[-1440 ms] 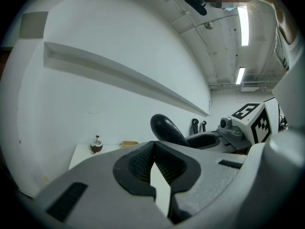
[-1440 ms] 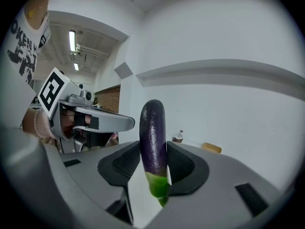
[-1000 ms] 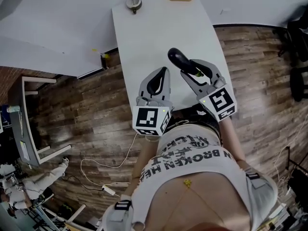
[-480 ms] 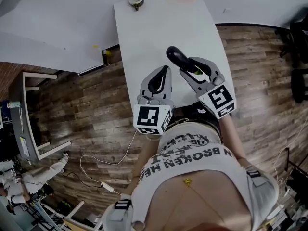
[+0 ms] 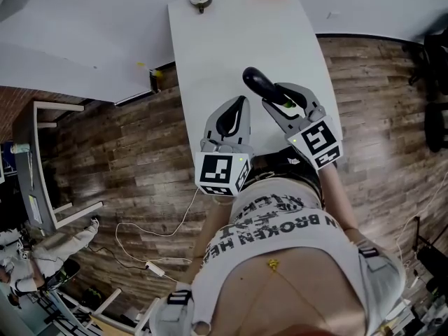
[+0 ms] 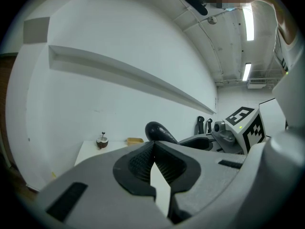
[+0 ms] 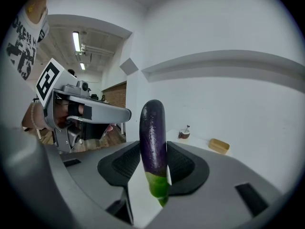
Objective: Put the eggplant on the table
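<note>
- Clamping glossy purple eggplant [image 7: 152, 137] near its green end between ribbed black pads [image 7: 188, 168] of right gripper [image 7: 155, 168], upright above smooth white table [image 5: 238, 40].
- Keeping grey left gripper [image 6: 153, 151] pressed together, empty.
- Holding same pose as a second earlier.

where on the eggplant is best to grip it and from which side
Near the stem end, as the right gripper does now: pads clamp the eggplant across its narrow width just above the green cap, coming in from the stem end. The body is slim and even there, and the rounded dark tip sticks out free over the table.
</note>
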Motion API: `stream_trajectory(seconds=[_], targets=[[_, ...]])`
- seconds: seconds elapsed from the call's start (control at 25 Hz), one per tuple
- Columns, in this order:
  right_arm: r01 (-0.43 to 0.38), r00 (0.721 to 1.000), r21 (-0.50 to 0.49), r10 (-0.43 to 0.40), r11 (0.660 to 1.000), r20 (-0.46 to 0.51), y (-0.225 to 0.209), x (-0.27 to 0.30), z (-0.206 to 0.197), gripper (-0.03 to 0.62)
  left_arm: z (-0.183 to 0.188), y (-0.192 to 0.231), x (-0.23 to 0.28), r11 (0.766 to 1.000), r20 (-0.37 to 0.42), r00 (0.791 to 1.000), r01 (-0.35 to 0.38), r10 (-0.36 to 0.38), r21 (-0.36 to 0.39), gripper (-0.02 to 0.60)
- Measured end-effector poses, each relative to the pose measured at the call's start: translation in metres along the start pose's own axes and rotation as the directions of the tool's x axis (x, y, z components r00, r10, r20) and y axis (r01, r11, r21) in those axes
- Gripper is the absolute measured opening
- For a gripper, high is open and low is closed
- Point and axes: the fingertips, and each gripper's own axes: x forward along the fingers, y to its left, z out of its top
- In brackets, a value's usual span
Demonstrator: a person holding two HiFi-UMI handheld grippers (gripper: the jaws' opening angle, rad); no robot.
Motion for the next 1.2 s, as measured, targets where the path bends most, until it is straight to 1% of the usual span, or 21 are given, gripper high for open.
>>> stream_trajectory(seconds=[0.28,0.72,1.2], targets=[[-0.03,0.998,-0.02,0.029,0.999,-0.055,0.002,0.011,-0.017,0.17,-0.006,0.005,-0.005,0.999,-0.016,0.999,-0.032,0.032,-0.01,-0.002],[-0.093,0.989,-0.019,0.09,0.995,-0.12,0.009,0.031,-0.044,0.17,-0.014,0.017,-0.021,0.994,-0.027,0.994,-0.103,0.103,-0.029,-0.002],[-0.133,0.973,0.009,0.133,0.991,-0.187,0.012,0.05,-0.08,0.17,-0.026,0.028,-0.036,0.983,-0.057,0.983,-0.177,0.174,-0.052,-0.002]])
